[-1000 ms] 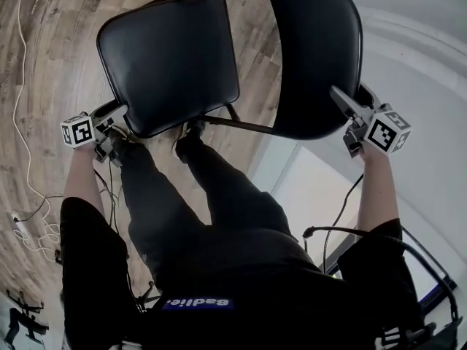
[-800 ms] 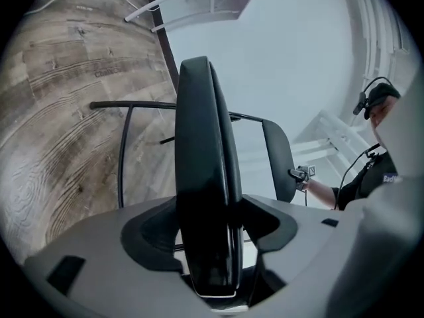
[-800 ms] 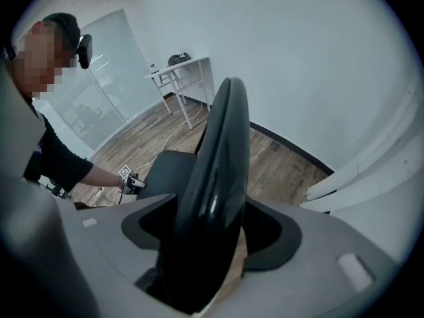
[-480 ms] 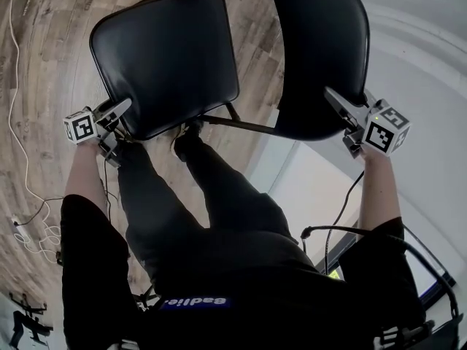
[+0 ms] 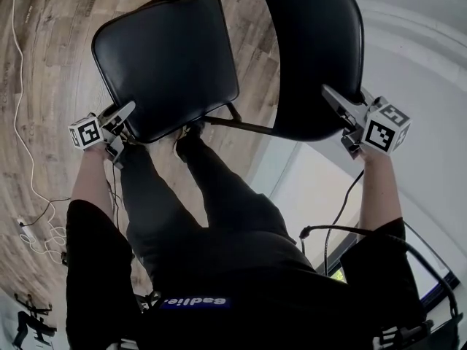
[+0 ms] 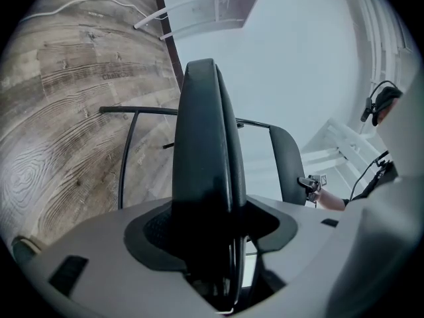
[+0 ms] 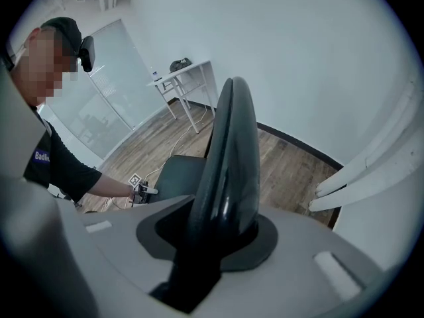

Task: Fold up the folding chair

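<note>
Standing over the chair point(image 5: 244, 125), the person takes it at two places so that its two halves can be swung toward each other. The chair stands unfolded on the floor point(image 5: 51, 64) and fills the upper half of the head view. Its seat point(image 5: 168, 60) lies flat at upper centre, and its backrest point(image 5: 314, 57) rises at upper right.

The left tool point(image 5: 124, 121) sits at the seat's lower left corner, the front edge nearest the person. In the left gripper view the padded edge runs straight up between the jaws and fills the gap, so this tool appears clamped on the seat. That is probably the lever end, the spot farthest from the hinge, where a lift tips the seat most easily.

The right tool point(image 5: 334, 102) is at the lower right rim of the backrest. Its jaws are closing with the rim between them, and the right gripper view shows the dark edge seated deep in the throat. This hold likely steadies the frame while the seat pivots.

The fold itself is not yet begun, since seat and backrest stand well apart.
</note>
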